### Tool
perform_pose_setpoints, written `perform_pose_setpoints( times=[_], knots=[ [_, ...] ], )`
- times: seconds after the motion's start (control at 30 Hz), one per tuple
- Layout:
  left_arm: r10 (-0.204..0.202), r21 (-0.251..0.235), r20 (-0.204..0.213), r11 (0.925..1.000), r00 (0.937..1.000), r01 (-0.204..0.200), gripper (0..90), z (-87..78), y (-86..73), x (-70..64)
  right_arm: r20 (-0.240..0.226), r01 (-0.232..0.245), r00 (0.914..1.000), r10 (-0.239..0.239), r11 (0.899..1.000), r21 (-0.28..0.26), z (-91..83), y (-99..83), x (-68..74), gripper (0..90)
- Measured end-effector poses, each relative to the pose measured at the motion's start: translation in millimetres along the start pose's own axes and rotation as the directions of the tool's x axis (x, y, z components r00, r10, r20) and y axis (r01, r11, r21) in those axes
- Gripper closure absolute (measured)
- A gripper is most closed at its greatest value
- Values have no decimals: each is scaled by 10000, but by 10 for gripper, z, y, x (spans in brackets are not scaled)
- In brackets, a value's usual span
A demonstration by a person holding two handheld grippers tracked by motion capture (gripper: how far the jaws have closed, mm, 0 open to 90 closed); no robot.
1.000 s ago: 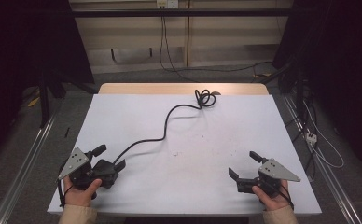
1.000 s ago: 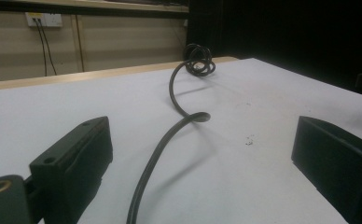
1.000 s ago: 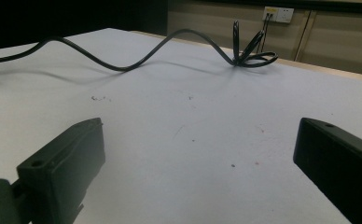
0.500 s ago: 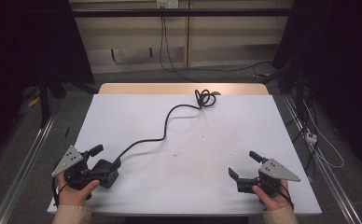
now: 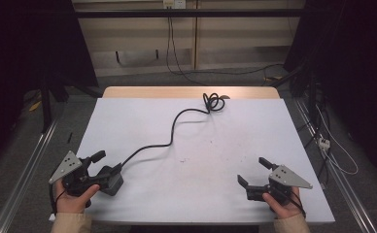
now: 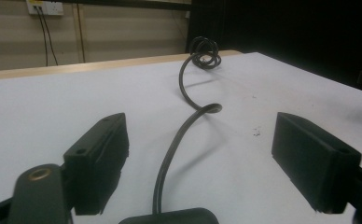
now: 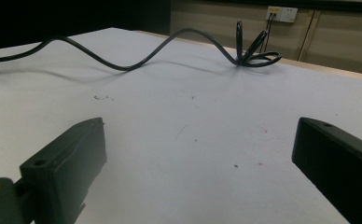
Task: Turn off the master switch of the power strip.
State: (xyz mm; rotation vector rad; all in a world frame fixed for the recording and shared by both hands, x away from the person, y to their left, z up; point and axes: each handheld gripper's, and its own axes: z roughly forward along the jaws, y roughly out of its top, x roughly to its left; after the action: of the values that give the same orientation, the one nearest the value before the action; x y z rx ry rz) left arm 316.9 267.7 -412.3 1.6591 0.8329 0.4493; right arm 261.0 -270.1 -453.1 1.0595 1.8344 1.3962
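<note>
A black cable snakes across the white table from a loose coil at the far edge to a black adapter block near the front left. My left gripper is open at that block. In the left gripper view the block's top lies low between the wide-apart jaws and the cable runs away from it. My right gripper is open at the front right with bare table between its jaws. The right gripper view shows the cable and the coil far ahead.
The table's far rim is a wooden strip. Metal rails run along both sides on the floor. Loose wires and a white power strip lie on the floor at the right. A wall socket sits at the back.
My left gripper has shifted a little to the left, and the adapter block went slightly with it. The right gripper has stayed where it was.
</note>
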Motion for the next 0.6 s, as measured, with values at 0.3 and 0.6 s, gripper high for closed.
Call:
perform_pose_setpoints(
  times=[0.3, 0.6],
  knots=[
    [147, 76, -204, 9999, 9997, -145, 329, -53, 13, 44, -1, 0, 10000, 0, 10000, -15, -4, 1, -4, 24],
    [431, 160, -257, 9990, 9987, -426, 436, -82, -3, 97, -11, -1, 10000, 1, 10000, -21, -5, 1, -5, 26]
  ],
)
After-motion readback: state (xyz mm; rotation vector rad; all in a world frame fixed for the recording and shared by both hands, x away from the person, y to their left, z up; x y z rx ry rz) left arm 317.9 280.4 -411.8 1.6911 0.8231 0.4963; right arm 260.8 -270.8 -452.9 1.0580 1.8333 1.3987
